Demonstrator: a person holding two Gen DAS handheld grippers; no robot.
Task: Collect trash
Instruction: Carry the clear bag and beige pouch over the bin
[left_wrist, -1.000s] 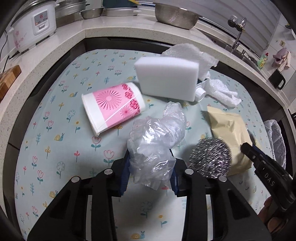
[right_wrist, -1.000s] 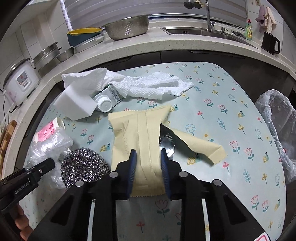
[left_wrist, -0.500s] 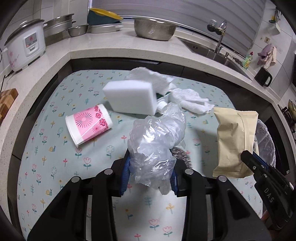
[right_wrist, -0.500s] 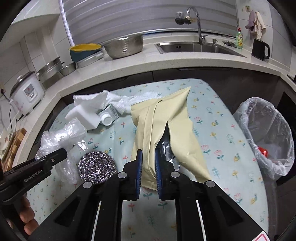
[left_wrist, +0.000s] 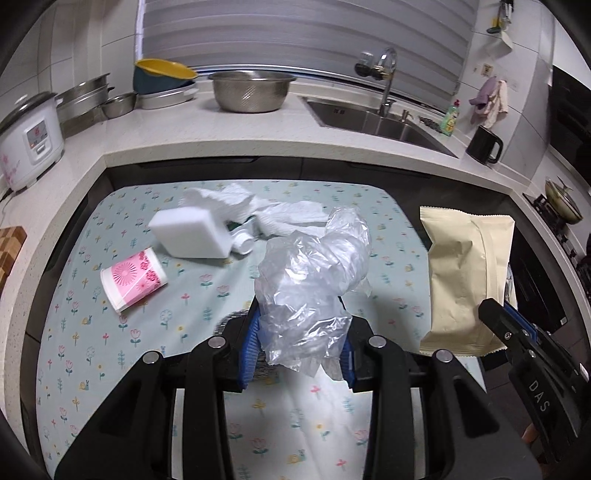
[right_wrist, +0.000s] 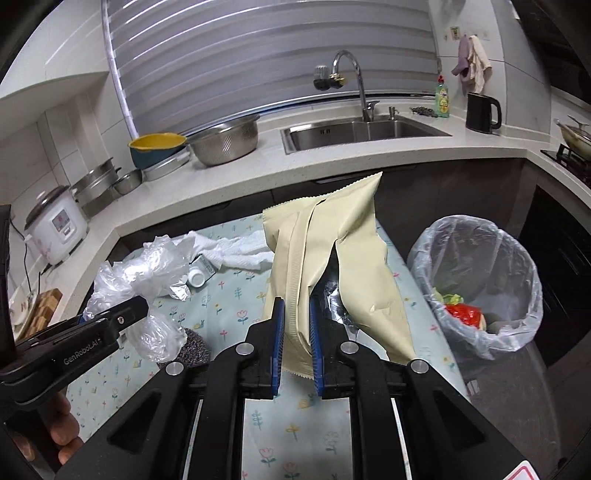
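My left gripper (left_wrist: 299, 332) is shut on a crumpled clear plastic bag (left_wrist: 314, 280) and holds it above the flowered table (left_wrist: 92, 332). The bag also shows in the right wrist view (right_wrist: 147, 273). My right gripper (right_wrist: 295, 325) is shut on a torn beige wrapper (right_wrist: 332, 258), lifted off the table; the wrapper also shows at the right of the left wrist view (left_wrist: 465, 277). A bin with a clear liner (right_wrist: 476, 280) stands right of the table, with some trash inside.
On the table lie a pink paper cup (left_wrist: 133, 280), a white sponge block (left_wrist: 188, 232), crumpled paper towels (left_wrist: 258, 210), a small white bottle (right_wrist: 197, 275) and a steel scourer (right_wrist: 194, 350). Counter, sink (right_wrist: 362, 129) and rice cooker (left_wrist: 26, 140) lie beyond.
Both grippers have risen off the table with their loads. The right gripper closed on the wrapper and lifted it; the bin has come into view.
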